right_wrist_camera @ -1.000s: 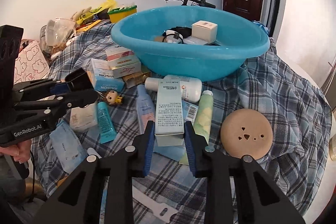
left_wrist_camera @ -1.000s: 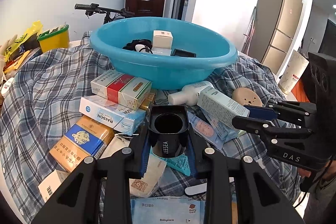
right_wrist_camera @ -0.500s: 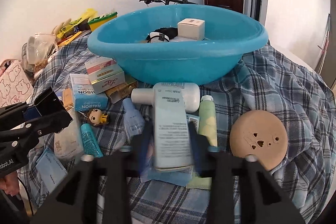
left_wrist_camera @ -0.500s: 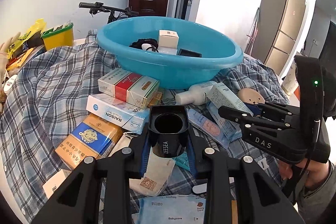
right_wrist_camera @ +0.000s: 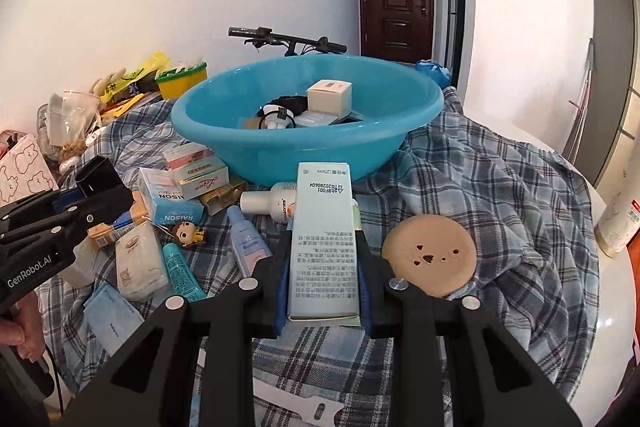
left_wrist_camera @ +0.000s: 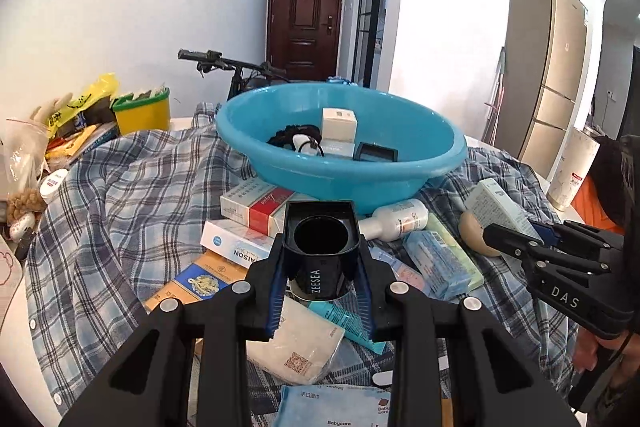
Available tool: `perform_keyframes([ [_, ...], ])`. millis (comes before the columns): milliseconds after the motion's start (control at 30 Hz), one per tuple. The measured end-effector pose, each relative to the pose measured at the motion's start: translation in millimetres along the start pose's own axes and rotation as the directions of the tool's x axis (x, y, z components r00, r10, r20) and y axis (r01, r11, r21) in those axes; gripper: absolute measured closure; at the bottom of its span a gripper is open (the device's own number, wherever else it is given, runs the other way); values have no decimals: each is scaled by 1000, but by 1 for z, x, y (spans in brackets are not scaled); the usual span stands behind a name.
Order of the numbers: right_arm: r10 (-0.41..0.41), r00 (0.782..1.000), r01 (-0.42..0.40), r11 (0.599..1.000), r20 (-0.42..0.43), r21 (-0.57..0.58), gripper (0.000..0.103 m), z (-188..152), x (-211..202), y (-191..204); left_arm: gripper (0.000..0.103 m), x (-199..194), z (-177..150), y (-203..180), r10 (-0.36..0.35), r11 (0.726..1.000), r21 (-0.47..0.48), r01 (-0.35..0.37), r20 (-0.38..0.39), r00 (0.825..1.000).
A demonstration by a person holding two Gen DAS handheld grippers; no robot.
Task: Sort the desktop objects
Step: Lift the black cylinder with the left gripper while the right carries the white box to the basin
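Observation:
My left gripper (left_wrist_camera: pixel 320 291) is shut on a black ZEESEA container (left_wrist_camera: pixel 320 247) and holds it raised above the clutter, in front of the blue basin (left_wrist_camera: pixel 420 183). My right gripper (right_wrist_camera: pixel 323 291) is shut on a pale green carton (right_wrist_camera: pixel 323 239), lifted off the cloth and pointing at the basin (right_wrist_camera: pixel 280 151). The right gripper also shows in the left wrist view (left_wrist_camera: pixel 516 239) with the carton (left_wrist_camera: pixel 496 203). The left gripper shows in the right wrist view (right_wrist_camera: pixel 96 193). The basin holds a white box (right_wrist_camera: pixel 330 97), a black cord and a few flat items.
Cigarette cartons (left_wrist_camera: pixel 256 205), a white bottle (left_wrist_camera: pixel 396 221), tubes, sachets (right_wrist_camera: pixel 140 263), a small figurine (right_wrist_camera: pixel 188 233) and a round tan disc (right_wrist_camera: pixel 430 255) lie on the plaid cloth (left_wrist_camera: pixel 120 195). A yellow-green bin (left_wrist_camera: pixel 142 109) and bags stand at the left. A bicycle is behind the basin.
Both grippers have lifted their objects upward off the table. The right gripper raised the carton clear of the bottle and tubes; the views now look higher over the basin.

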State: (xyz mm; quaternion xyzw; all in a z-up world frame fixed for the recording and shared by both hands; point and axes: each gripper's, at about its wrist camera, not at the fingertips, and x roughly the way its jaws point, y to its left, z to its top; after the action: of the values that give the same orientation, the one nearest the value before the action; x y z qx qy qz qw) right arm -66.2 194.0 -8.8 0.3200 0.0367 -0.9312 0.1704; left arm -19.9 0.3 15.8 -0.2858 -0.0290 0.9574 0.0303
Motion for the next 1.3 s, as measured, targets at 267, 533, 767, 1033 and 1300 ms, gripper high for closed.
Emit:
perform_keyframes([
  [267,-72,980,73,997,187,-2,77,10,-56,10,71,-25,5,-12,-8,999,37,4,107,994],
  [533,-37,954,53,998,297,-43,77,21,-95,30,71,-66,17,-26,-15,997,72,-3,244,970],
  [767,-26,956,42,998,291,-51,77,20,-98,34,71,-70,19,-29,-9,997,78,-9,220,976],
  [1033,-25,958,39,998,286,-41,77,17,-97,29,71,-73,18,-31,-6,997,81,-12,213,977],
  [1300,-23,962,35,999,273,-37,77,21,-90,27,71,-66,26,-34,-7,996,84,-9,193,981],
])
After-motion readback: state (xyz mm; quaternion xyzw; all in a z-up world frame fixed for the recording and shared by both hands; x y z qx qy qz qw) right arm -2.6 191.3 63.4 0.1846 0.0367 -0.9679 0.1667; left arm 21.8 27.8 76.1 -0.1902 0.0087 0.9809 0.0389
